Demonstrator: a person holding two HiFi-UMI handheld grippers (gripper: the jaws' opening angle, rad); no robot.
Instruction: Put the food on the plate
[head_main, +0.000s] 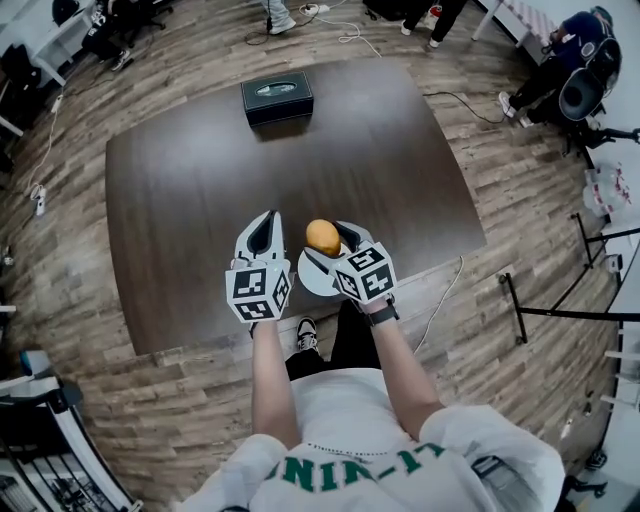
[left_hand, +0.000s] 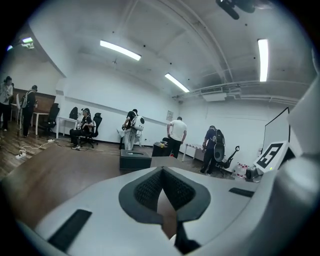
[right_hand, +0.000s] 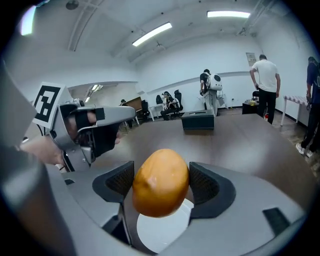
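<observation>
A smooth orange-brown, egg-shaped food item (head_main: 322, 237) (right_hand: 160, 182) sits between the jaws of my right gripper (head_main: 326, 238) (right_hand: 161, 184), whose dark pads (right_hand: 119, 183) press on both its sides. It hangs just above a small white plate (head_main: 312, 276) (right_hand: 159, 231) near the table's front edge. My left gripper (head_main: 266, 228) (left_hand: 161, 172) is close to the left of the plate, with its jaws meeting at the tips and nothing in them. It also shows in the right gripper view as the left gripper (right_hand: 89, 131).
The dark brown table (head_main: 190, 190) carries a black box (head_main: 277, 97) (left_hand: 135, 160) (right_hand: 198, 120) at its far side. Several people stand or sit by desks beyond the table. Cables lie on the wood floor (head_main: 520, 190) around it.
</observation>
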